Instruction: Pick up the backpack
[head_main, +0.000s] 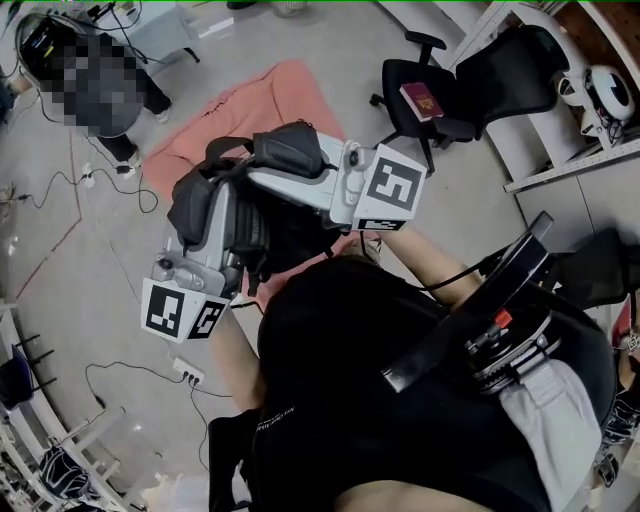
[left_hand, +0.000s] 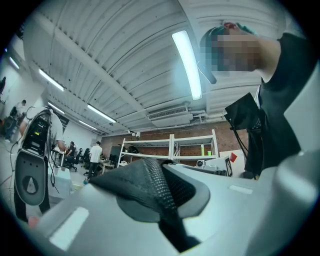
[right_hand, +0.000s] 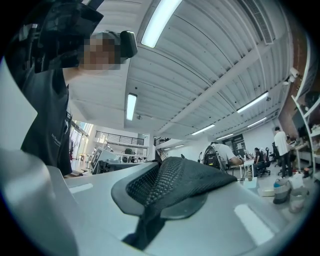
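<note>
Black mesh straps (right_hand: 195, 180) sit clamped in the left gripper (left_hand: 162, 175) and right gripper (right_hand: 159, 186) fingers, backpack (head_main: 270, 235) seemingly hanging between.

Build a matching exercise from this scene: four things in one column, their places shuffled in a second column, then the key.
Things
1. mesh strap
2. red book
3. pink cloth
4. power strip

Places
A. spread on the floor, below the lifted backpack
B. on bare floor, at the end of a cable
C. pinched in the left tool
D. on the seat of the black chair

Pairs: 1-C, 2-D, 3-A, 4-B
</note>
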